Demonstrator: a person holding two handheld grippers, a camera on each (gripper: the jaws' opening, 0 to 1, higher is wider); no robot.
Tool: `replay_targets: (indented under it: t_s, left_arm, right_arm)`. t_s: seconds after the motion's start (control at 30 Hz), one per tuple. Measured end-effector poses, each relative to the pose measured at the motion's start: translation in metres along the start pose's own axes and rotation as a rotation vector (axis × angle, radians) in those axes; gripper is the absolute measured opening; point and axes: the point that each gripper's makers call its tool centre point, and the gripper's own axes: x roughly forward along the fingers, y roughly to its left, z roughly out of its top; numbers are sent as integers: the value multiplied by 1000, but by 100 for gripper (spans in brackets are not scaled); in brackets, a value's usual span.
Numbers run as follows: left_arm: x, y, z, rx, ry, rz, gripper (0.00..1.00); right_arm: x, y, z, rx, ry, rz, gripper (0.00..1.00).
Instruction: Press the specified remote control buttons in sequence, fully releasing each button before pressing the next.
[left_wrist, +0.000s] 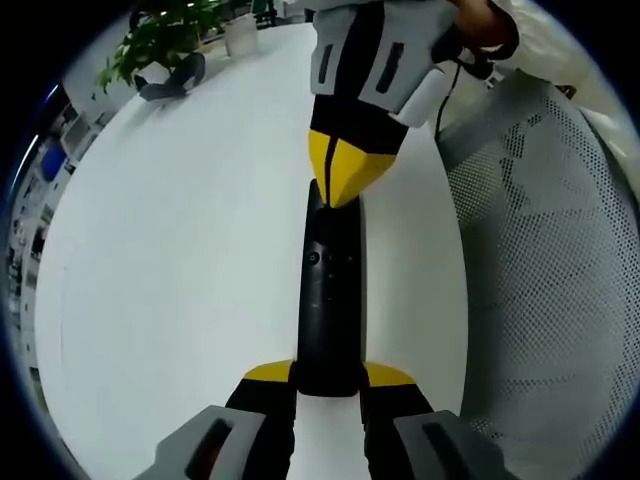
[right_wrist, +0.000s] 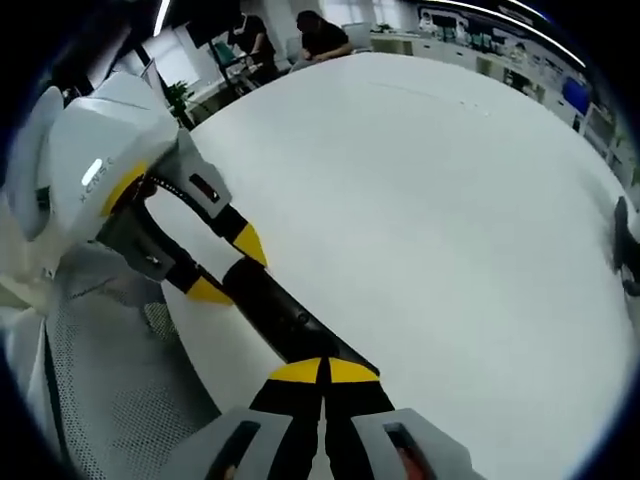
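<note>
Remote (left_wrist: 330, 300) clamped by left hand-held gripper (left_wrist: 330, 378), right hand-held gripper (left_wrist: 345, 180) closed, no legible writing

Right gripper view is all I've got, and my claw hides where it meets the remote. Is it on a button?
Observer: In the left gripper view, the right claw, shut, touches the remote at its far end, beyond the small round buttons.
Operator: Are those buttons covered by anything?
Observer: No, they sit bare at mid-body, facing the left camera, clear of the yellow tips.
</note>
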Motion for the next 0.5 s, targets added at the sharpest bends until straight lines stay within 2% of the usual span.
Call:
replay_targets:
  t_s: [0.17, 0.4, 0.5]
  left_arm:
    - [0, 0, 0, -4, -3, 1, 22]
    - [0, 0, 0, -6, -8, 2, 22]
    - [0, 0, 0, -4, -8, -2, 22]
  right_arm:
    - [5, 3, -2, 1, 17, 13, 0]
    - [5, 3, -2, -29, 19, -11, 0]
    - [4, 1, -2, -3, 4, -6, 0]
